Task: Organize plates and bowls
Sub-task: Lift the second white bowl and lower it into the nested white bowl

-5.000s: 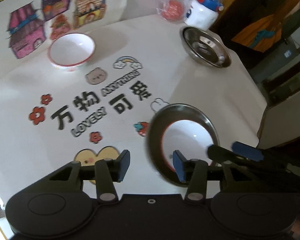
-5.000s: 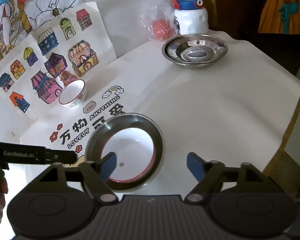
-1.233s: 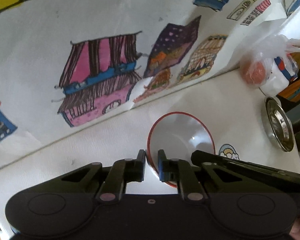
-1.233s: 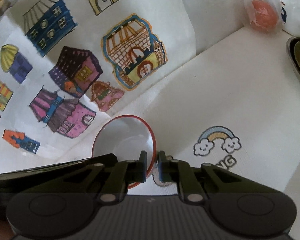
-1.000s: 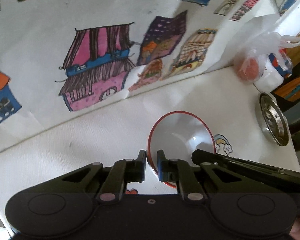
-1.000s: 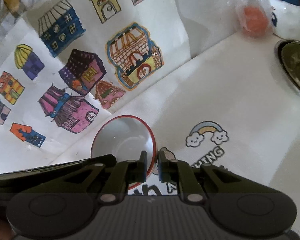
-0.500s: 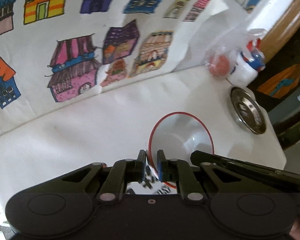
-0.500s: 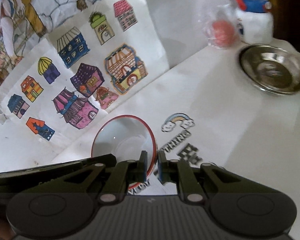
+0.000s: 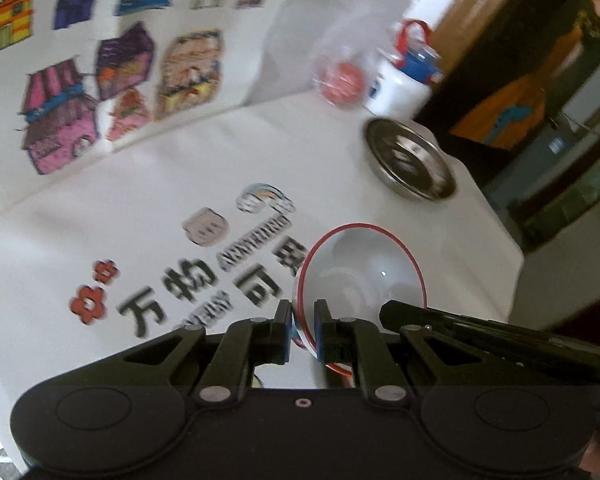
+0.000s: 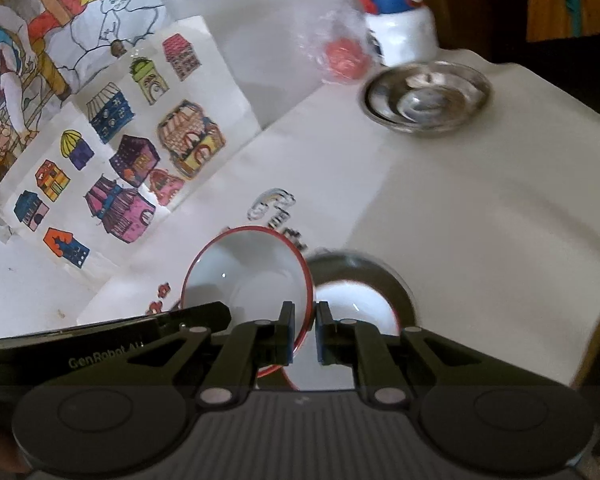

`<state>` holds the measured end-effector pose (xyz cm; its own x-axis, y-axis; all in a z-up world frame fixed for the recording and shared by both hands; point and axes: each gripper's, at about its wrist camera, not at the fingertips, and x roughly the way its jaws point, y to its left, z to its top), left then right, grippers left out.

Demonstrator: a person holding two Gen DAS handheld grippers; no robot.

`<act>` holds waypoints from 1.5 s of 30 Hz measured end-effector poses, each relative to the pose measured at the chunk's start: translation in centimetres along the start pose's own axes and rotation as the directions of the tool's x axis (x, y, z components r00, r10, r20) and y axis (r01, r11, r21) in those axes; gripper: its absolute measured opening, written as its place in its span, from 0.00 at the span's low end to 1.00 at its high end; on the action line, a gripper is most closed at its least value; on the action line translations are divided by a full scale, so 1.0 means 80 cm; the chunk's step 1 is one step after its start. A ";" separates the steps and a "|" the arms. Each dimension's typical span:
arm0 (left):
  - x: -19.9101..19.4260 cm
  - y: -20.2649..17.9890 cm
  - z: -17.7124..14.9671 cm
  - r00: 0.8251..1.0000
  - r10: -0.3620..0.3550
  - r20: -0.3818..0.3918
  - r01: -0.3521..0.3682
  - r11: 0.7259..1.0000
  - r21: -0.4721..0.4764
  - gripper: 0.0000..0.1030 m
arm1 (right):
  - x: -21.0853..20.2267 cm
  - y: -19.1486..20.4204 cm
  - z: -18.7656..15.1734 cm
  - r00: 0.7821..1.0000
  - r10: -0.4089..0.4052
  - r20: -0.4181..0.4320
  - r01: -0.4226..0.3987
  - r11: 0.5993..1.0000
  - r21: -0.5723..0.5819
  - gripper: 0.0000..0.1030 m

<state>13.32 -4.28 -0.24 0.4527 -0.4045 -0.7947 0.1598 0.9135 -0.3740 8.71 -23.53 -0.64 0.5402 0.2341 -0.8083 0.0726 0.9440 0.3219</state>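
A white bowl with a red rim (image 9: 364,268) (image 10: 248,276) hangs in the air, gripped on opposite sides of its rim. My left gripper (image 9: 302,330) is shut on its left rim. My right gripper (image 10: 303,330) is shut on its right rim. In the right wrist view, just right of and below the held bowl, a steel plate (image 10: 396,280) lies on the table with another white bowl (image 10: 356,304) in it. A second steel plate (image 9: 410,166) (image 10: 426,94) sits empty at the far right of the table.
A white tablecloth (image 10: 460,208) with printed characters covers the table. Drawings of houses (image 10: 132,160) stand along the back. A white bottle with a red handle (image 10: 398,20) and a bagged red object (image 10: 342,58) are behind the far plate. The table edge (image 10: 596,320) drops off at right.
Both grippers have carried the red-rimmed bowl away from the drawings toward the near steel plate, which has come into the right wrist view. Five seconds ago both grippers were open.
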 end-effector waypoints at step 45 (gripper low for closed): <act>0.003 -0.058 -0.063 0.990 -0.040 -0.134 0.054 0.993 0.106 0.12 | -0.024 -0.036 -0.043 0.999 -0.036 -0.019 0.037 0.999 0.033 0.11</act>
<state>8.26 -8.82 -1.07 0.3243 -0.4427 -0.8359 0.2767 0.8895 -0.3637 4.57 -25.91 -1.73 0.5214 0.2043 -0.8285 0.1202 0.9436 0.3084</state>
